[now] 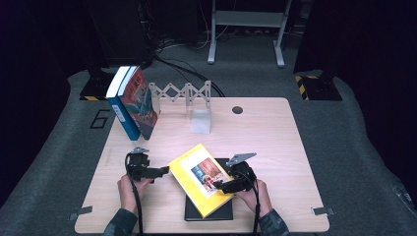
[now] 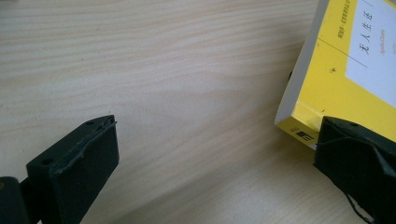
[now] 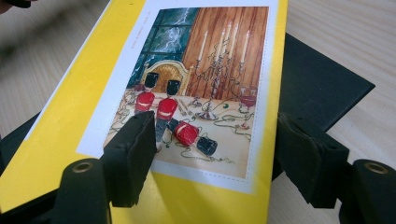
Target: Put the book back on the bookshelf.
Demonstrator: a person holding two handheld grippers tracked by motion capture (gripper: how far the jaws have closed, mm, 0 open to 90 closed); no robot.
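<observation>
Leaning at the table's (image 1: pixel 275 147) 10 o'clock corner are 2 upright books (image 1: pixel 132 101), tipped against a white folding rack (image 1: pixel 179 92) that runs toward 12 o'clock. Down at 7 o'clock sits the left gripper (image 1: pixel 164 171), jaws spread wide with bare wood between them, pointing across at 3 o'clock; in the left gripper view 1 jaw sits right at the corner of the yellow book (image 2: pixel 348 70), though contact is hard to call. That yellow book (image 1: pixel 201 178) lies face up and skewed near the 6 o'clock edge, on top of a black book (image 1: pixel 209 212) whose edges peek out beneath it. Over at 5 o'clock the right gripper (image 1: pixel 216 185) reaches in over the cover; in the right gripper view its jaws stand apart, 1 over the cover picture (image 3: pixel 196 88), the other past the book's edge above the black book (image 3: pixel 317 88), not pressing on either.
</observation>
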